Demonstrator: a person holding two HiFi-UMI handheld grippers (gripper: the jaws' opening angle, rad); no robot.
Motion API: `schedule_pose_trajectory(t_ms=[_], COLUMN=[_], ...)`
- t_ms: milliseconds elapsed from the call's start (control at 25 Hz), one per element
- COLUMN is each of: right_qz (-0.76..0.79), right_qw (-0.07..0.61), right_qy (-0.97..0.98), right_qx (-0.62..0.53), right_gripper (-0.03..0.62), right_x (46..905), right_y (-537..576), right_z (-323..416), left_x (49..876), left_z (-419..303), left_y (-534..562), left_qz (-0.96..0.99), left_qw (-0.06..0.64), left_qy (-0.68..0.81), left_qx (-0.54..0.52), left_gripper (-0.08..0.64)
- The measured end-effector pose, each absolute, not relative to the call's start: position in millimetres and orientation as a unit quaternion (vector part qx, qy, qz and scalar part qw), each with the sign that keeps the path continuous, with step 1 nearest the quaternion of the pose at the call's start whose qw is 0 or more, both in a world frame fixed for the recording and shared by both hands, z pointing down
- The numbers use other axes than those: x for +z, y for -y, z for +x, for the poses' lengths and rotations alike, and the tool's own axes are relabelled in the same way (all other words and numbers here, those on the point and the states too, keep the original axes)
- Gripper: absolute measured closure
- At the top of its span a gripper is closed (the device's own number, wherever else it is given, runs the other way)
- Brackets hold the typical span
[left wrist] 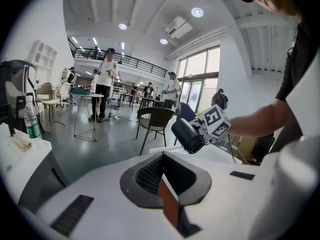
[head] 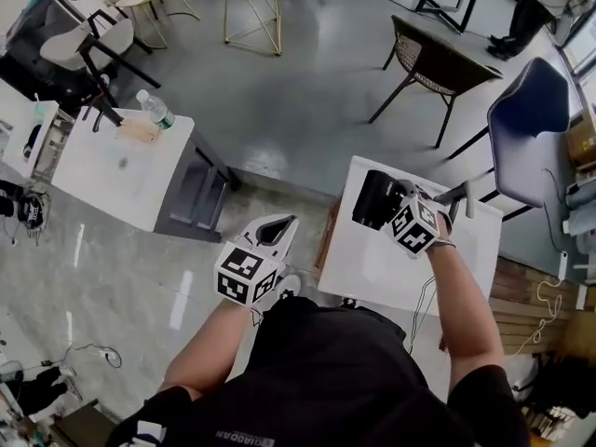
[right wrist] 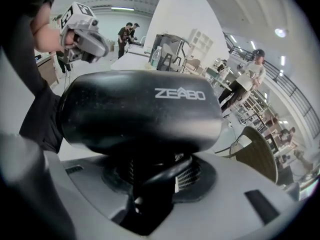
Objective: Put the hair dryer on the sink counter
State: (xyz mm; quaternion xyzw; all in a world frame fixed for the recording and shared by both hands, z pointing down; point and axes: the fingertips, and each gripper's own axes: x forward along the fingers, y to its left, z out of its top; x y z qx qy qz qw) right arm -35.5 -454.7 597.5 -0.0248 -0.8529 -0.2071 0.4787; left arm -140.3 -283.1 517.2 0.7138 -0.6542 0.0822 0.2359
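**Carrying stage.** The right tool [head: 402, 214] pinches the handle of the black hair dryer [head: 375, 198]. The dryer is held above the white desk [head: 372, 268] at the right, with its mouth turned toward the left. The left tool [head: 259, 259] is pressed together and empty, close in front of the person and between the two desks. The sink desk [head: 98, 180] stands well apart to the left, across open floor.

**Likely trouble.**
- The grip is on the handle alone, so the heavy barrel may swivel or slip between the jaws on the way over.
- A dark loop beside the jaws, probably the cord [right wrist: 167, 170], may catch on a desk edge.
- On arrival the barrel may knock the water bottle [head: 155, 108] at the far side of the sink desk.

**The dryer.** It is glossy black, with a stout rounded barrel, pale lettering along its side and a wide dark mouth.
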Motion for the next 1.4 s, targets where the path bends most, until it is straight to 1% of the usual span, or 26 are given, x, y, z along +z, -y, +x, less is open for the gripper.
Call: schedule_pose_trajectory(t_ms=[240,440,600,760,1000,1280,1400], right_qz=[-0.078,-0.110,-0.122,-0.124,-0.123,-0.148,-0.145], right_qw=[0.540,0.566,0.572,0.579,0.604,0.605,0.610], right_qy=[0.810,0.787,0.783,0.781,0.763,0.754,0.751], right_qx=[-0.217,-0.219,-0.209,-0.199,-0.195,-0.209,-0.208], right_gripper=[0.433,0.430,0.425,0.422,0.410,0.405,0.390], right_x=[656,682,694,703,717,726,723], right_y=[487,502,503,507,514,508,514], right_z=[-41,-44,-55,-69,-65,-72,-70], left_x=[514,518,529,526,522,527,524], left_z=[-128,-117,-121,-136,-142,-145,-149], left_y=[272,256,237,234,228,214,213], left_qz=[0.674,0.650,0.630,0.625,0.629,0.623,0.621], left_qw=[0.245,0.262,0.277,0.272,0.268,0.278,0.276], left_qy=[0.693,0.710,0.721,0.727,0.726,0.728,0.730], left_qx=[0.073,0.070,0.077,0.079,0.081,0.076,0.074], left_gripper=[0.560,0.560,0.560,0.560,0.560,0.560,0.560])
